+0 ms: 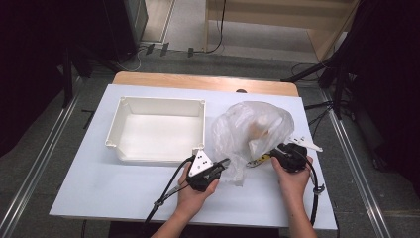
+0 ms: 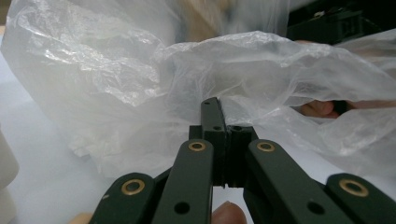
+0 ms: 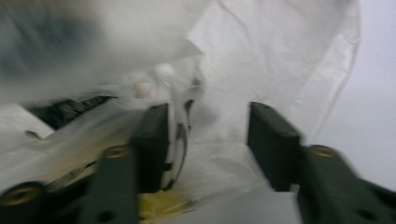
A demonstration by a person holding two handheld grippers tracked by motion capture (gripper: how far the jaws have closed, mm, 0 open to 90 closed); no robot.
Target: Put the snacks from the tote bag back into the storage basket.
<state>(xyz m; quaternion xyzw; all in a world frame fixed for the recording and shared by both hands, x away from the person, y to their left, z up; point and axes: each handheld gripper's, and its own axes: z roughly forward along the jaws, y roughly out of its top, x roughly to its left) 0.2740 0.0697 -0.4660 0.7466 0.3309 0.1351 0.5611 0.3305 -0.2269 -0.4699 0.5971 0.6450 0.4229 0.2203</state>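
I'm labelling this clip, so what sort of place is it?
Probably a lab or recording workspace: a white-topped table on grey floor, black curtains at the sides, cables on the floor, and a light wooden shelf behind.

Bag contents blurred, unidentifiable; right gripper view motion-blurred.

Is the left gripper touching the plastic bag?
Touching. In the left gripper view, the left gripper has its jaws closed together, with the film of the plastic bag pinched at their tips.
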